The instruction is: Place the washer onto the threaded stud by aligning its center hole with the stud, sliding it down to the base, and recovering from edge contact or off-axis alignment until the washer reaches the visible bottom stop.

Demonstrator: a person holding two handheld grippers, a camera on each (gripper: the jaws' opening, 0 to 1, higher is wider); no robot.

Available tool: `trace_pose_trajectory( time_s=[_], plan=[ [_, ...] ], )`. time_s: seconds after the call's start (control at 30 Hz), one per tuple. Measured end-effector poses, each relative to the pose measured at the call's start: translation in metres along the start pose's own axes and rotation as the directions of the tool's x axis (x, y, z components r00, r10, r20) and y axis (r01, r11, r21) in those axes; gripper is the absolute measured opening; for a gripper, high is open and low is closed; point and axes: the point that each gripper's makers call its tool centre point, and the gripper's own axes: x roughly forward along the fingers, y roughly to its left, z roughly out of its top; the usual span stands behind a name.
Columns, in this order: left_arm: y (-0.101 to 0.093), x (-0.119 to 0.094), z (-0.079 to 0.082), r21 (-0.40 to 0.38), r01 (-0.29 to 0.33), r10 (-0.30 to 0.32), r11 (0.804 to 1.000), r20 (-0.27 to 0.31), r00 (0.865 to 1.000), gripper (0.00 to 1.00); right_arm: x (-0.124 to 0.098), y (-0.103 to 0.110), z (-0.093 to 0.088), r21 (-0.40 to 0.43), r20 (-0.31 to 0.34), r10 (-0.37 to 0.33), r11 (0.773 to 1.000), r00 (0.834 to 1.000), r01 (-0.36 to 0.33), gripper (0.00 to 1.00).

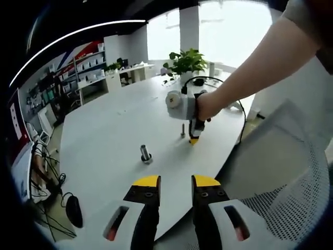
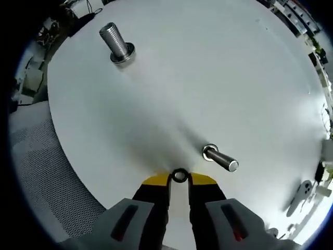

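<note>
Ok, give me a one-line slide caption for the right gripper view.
Right gripper pinches a small washer above the white table, close to the smaller stud, with a larger stud farther off.

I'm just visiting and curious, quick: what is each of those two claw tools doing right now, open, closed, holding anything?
Left gripper: open, holding nothing, above the table.
Right gripper: shut on a small washer at its tips.
</note>
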Motion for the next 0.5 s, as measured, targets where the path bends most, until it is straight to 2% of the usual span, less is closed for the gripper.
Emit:
trace_pose_trajectory(
  time_s=[0.1, 0.23, 0.47, 0.5],
  plan=[
    [0.0002, 0.0001, 0.0001, -0.002, -0.001, 0.001, 1.000, 0.001, 1.000, 0.21, -0.0006, -0.0013, -0.0012, 0.032, 0.030, 0.021, 0.999, 0.999, -0.022, 0.15],
    [-0.0001, 0.0001, 0.0006, 0.000, -0.001, 0.001, 1.000, 0.003, 1.000, 0.21, 0.0004, -0.0005, -0.0010, 0.022, 0.061, 0.023, 0.999, 0.998, -0.025, 0.14],
    [-0.0024, 0.0009, 0.0001, 0.008, 0.005, -0.005, 1.000, -0.002, 1.000, 0.22, -0.0001, 0.0046, 0.0008, -0.068, 0.057, -0.049, 0.996, 0.997, 0.053, 0.15],
    [-0.0023, 0.0008, 0.0004, 0.007, 0.005, -0.005, 1.000, 0.000, 1.000, 0.22, 0.0003, 0.0061, 0.0011, -0.071, 0.050, -0.043, 0.996, 0.998, 0.046, 0.15]
  ],
)
